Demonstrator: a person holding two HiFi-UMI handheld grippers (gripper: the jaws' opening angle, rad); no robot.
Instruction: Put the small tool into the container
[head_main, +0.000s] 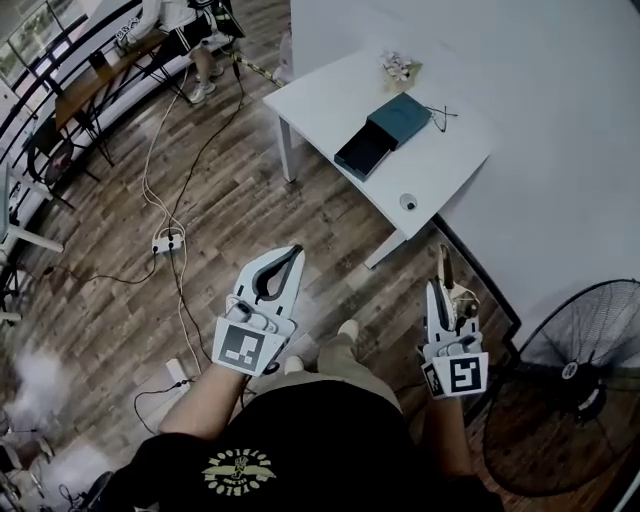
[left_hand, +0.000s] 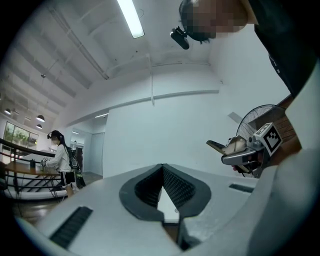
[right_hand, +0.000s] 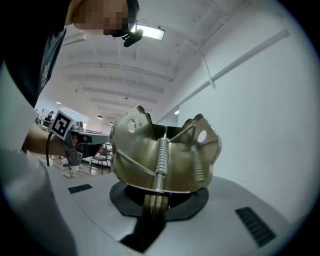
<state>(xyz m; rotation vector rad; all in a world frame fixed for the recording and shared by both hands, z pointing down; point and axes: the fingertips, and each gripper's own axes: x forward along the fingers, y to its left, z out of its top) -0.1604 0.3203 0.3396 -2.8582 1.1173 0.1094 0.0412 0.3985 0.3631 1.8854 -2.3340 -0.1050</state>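
Across wooden floor (head_main: 250, 190), the container (head_main: 385, 132) sits at eleven o'clock from my right gripper (head_main: 441, 295), which clamps the small tool (right_hand: 165, 155). My left gripper (head_main: 293, 252) is closed and empty.

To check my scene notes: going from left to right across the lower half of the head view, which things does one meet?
White power strip → left gripper → right gripper, which holds the small tool → fan.

Glossy metal clip (right_hand: 165, 155), smooth matt table (head_main: 330, 100), grained wood floor (head_main: 230, 200).
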